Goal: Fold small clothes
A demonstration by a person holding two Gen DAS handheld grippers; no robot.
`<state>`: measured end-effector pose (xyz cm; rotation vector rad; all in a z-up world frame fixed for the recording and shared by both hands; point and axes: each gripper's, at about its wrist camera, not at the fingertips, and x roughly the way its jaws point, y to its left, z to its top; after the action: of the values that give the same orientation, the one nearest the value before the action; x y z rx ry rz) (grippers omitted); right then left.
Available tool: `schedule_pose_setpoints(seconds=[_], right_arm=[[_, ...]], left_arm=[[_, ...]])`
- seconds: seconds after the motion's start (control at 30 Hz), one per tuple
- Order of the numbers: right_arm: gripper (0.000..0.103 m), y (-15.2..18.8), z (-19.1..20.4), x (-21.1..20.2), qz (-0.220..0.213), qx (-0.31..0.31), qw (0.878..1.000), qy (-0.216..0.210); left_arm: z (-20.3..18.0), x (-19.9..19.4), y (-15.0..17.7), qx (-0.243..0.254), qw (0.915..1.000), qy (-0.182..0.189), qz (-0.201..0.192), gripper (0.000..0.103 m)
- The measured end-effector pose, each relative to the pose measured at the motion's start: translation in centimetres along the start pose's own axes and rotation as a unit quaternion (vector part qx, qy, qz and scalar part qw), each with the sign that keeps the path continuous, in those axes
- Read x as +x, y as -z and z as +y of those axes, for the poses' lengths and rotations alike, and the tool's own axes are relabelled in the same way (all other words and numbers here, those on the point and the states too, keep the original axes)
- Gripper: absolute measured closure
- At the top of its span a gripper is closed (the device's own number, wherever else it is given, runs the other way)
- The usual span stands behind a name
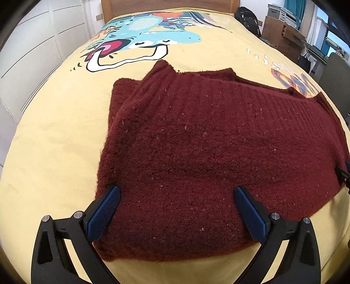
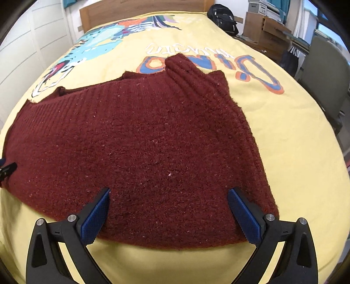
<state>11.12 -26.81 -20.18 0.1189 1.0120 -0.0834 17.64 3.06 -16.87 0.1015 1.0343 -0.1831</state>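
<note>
In the left wrist view, white wardrobe doors fill the left edge of the frame. The yellow bedspread with its cartoon print runs up to a wooden headboard at the top. The dark red knitted sweater lies partly folded across the centre and right of the frame, a sleeve turned in at its upper left. The left gripper sits at the bottom with its blue pads spread wide, over the sweater's near edge and pinching nothing. A black backpack and a wooden desk stand at the upper right.

In the right wrist view the sweater spans left to centre, with a ribbed sleeve or collar, hard to tell which, bunched at the upper middle. The right gripper is likewise spread, empty, above the near hem. A grey chair stands at right.
</note>
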Motion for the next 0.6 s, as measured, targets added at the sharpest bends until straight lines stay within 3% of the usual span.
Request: schedule_pose_setpoints(seconds=[0.27,0.37,0.47,0.6], right_arm=[[0.0,-1.4,0.4,-0.9,0.022,-0.012,1.0,0.002],[0.0,-1.7,1.0,-2.4,0.017,-0.024,0.999,0.013],[0.0,-1.8,1.5,-4.0,0.01,-0.028,1.0,0.005],[0.0,-1.4,1.6,-5.6,0.004,-0.03,0.999,0.009]], left_arm=[[0.6,-0.4,-0.9,-0.009,0.9993,0.024,0.027,0.001],[1.1,-1.7,-1.9,-0.011,0.9979,0.052,0.036,0.001],[2.7,-3.2,-2.6,-0.033,0.9959,0.078,0.031,0.001],[5.5,-3.4,-2.9,-0.071,0.9935,0.078,0.041,0.001]])
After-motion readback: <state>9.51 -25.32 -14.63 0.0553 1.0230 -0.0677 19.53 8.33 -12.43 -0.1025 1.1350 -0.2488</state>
